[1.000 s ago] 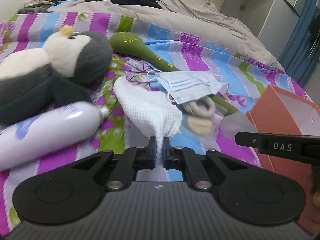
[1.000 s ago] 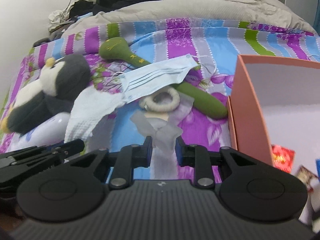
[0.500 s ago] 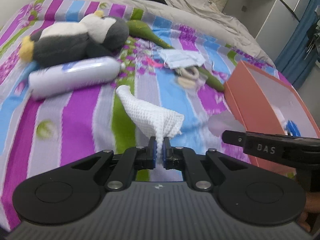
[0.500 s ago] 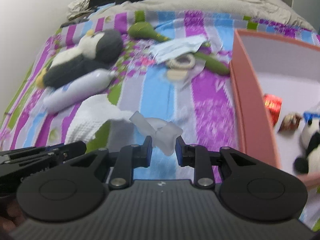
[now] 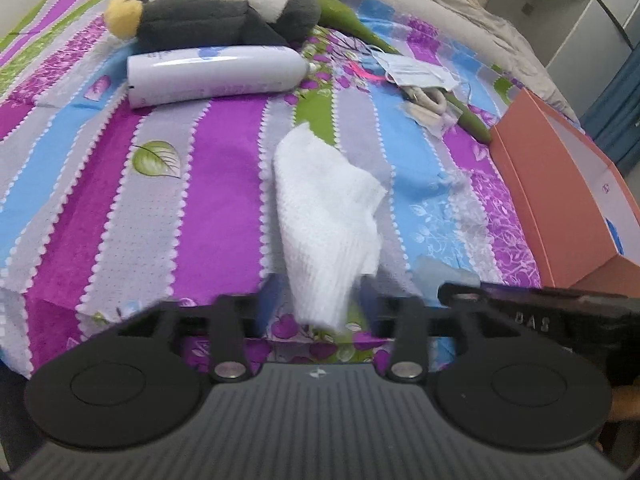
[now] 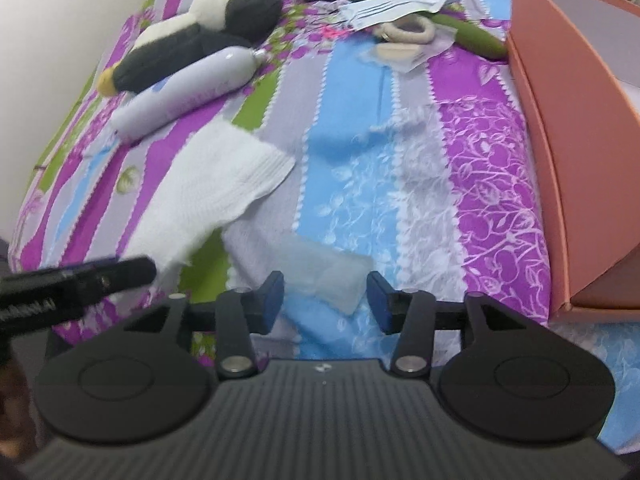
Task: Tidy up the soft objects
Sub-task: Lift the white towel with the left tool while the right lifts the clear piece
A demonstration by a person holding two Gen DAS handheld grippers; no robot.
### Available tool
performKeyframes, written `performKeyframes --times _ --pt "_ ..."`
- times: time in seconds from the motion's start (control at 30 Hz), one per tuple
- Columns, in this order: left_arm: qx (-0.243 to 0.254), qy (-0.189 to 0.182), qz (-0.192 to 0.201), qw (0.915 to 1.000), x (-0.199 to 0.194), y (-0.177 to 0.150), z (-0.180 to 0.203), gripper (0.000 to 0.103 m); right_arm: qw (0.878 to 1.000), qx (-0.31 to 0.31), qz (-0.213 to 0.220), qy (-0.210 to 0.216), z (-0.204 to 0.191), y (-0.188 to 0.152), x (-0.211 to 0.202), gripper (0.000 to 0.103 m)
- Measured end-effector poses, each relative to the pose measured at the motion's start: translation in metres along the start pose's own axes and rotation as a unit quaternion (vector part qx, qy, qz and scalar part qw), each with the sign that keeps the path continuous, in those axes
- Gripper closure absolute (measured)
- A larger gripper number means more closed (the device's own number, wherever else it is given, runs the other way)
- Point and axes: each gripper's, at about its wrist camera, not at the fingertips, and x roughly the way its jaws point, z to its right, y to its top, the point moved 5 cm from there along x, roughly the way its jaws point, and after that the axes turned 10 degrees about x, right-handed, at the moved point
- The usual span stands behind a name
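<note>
My left tongs (image 5: 320, 304) have just been spreading, and the white waffle-knit cloth (image 5: 326, 216) sits loose between the jaws, draped ahead on the striped bedspread (image 5: 224, 184). Right tongs (image 6: 325, 298) just spread too, with the clear floppy plastic packet (image 6: 324, 270) lying unpinched between them.

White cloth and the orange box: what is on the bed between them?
Only bare striped bedspread lies between the white cloth and orange box, shown best in the right wrist view.
</note>
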Motion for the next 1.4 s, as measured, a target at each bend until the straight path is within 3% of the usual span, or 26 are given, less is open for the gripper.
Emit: performKeyframes --times 0.17,0.5,0.77,0.83,0.93,1.03,1.13,1.4 --pt "-0.003 -0.006 0.000 1.0000 0.001 0.006 -0.006 0.032 0.999 -0.038 0.015 -0.002 -0.002 0.000 -0.008 0.047" --pt "0.030 -0.003 -0.017 0.9994 0.038 0.020 -0.006 0.032 0.995 -0.092 0.030 -0.010 0.002 0.014 0.006 0.048" --pt "0.080 0.007 -0.035 0.9962 0.063 0.022 0.008 0.034 0.990 -0.144 0.001 0.001 -0.007 0.009 0.024 0.054" --pt "0.094 0.011 -0.033 0.9949 0.065 0.022 0.011 0.040 0.989 -0.146 -0.003 0.007 -0.008 0.009 0.023 0.065" --pt "0.107 0.017 -0.032 0.9936 0.067 0.024 0.013 0.051 0.989 -0.151 -0.010 0.003 -0.010 0.009 0.022 0.068" --pt "0.101 0.015 -0.036 0.9941 0.068 0.026 0.011 0.074 0.988 -0.152 -0.015 0.001 -0.012 0.009 0.019 0.075" --pt "0.091 0.015 -0.033 0.9952 0.063 0.029 0.010 0.089 0.991 -0.134 -0.013 -0.001 -0.010 0.012 0.015 0.078" --pt "0.068 0.014 -0.001 0.9976 0.034 0.040 0.017 0.094 0.994 -0.109 0.012 -0.010 -0.005 0.012 -0.008 0.080"
